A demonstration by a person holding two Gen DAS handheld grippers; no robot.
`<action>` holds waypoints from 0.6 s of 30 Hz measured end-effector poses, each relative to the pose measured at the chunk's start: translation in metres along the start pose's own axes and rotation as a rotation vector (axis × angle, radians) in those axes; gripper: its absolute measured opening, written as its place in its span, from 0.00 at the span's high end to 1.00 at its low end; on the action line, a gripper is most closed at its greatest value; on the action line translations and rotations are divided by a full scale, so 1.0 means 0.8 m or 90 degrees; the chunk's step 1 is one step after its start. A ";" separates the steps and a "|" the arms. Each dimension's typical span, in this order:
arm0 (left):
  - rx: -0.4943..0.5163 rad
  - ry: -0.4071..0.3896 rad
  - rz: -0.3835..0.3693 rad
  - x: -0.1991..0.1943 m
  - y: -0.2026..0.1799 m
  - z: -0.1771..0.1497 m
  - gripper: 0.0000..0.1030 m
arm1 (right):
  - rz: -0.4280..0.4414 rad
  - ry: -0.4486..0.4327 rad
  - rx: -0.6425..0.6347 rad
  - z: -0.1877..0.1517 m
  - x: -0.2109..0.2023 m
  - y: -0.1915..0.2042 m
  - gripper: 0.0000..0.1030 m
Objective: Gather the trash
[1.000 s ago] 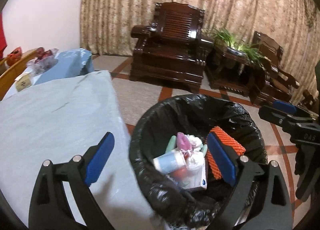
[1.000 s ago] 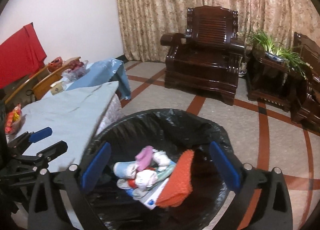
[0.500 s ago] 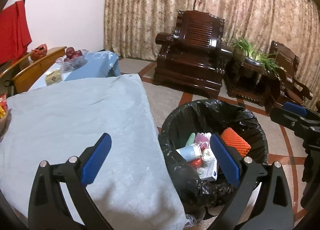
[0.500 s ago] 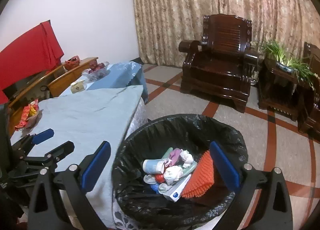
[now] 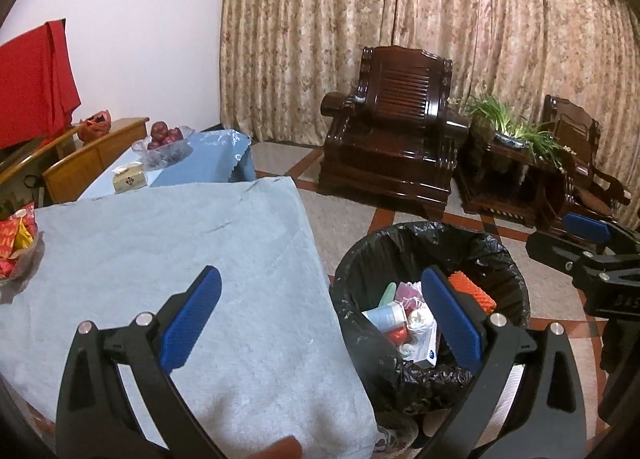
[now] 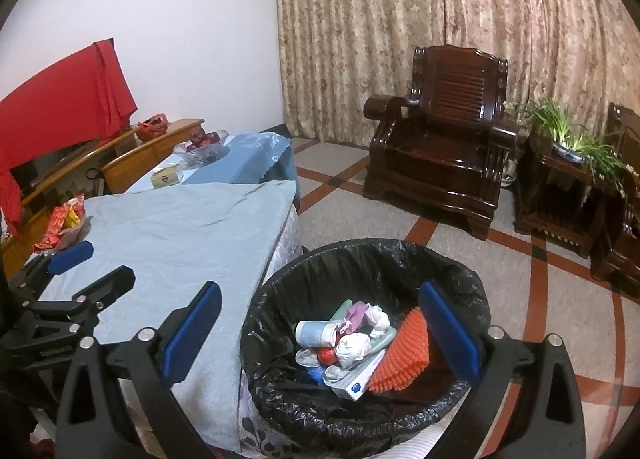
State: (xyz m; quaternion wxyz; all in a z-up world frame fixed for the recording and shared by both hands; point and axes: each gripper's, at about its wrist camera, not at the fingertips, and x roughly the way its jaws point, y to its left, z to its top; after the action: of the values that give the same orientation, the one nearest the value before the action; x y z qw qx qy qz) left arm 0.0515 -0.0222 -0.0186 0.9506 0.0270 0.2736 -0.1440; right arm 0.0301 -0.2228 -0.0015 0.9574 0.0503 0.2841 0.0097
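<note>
A bin lined with a black bag (image 5: 506,265) (image 6: 280,291) stands on the floor beside the table. It holds trash: a pale blue cup (image 6: 314,333), crumpled tissues (image 6: 352,345), a white box (image 6: 358,379) and an orange spiky pad (image 6: 404,351) (image 5: 472,293). My left gripper (image 5: 324,317) is open and empty above the table corner and the bin's rim. My right gripper (image 6: 320,333) is open and empty above the bin. The table, under a pale blue cloth (image 5: 160,243) (image 6: 188,227), is bare in the middle.
A bowl of red snack packets (image 6: 64,223) (image 5: 14,243) sits at the table's left edge. Behind are a fruit bowl (image 5: 164,141), a small box (image 5: 128,179), a wooden bench (image 5: 92,151), dark wooden armchairs (image 6: 440,131) and a plant stand (image 6: 568,175).
Both grippers have drawn back and up from the bin. The bin looks smaller and more of the table shows. Both stay open and empty.
</note>
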 end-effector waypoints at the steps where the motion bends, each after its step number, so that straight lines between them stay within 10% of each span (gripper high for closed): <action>1: 0.000 -0.001 0.000 -0.001 0.000 0.000 0.06 | 0.000 -0.003 -0.001 0.001 -0.001 0.001 0.06; 18: -0.004 -0.022 0.011 -0.019 0.005 0.002 0.05 | 0.008 -0.013 -0.010 0.001 -0.009 0.007 0.06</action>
State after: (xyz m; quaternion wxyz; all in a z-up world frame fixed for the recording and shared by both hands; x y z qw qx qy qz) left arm 0.0412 -0.0143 -0.0091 0.9564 0.0242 0.2576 -0.1357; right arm 0.0246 -0.2175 0.0033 0.9607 0.0443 0.2735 0.0172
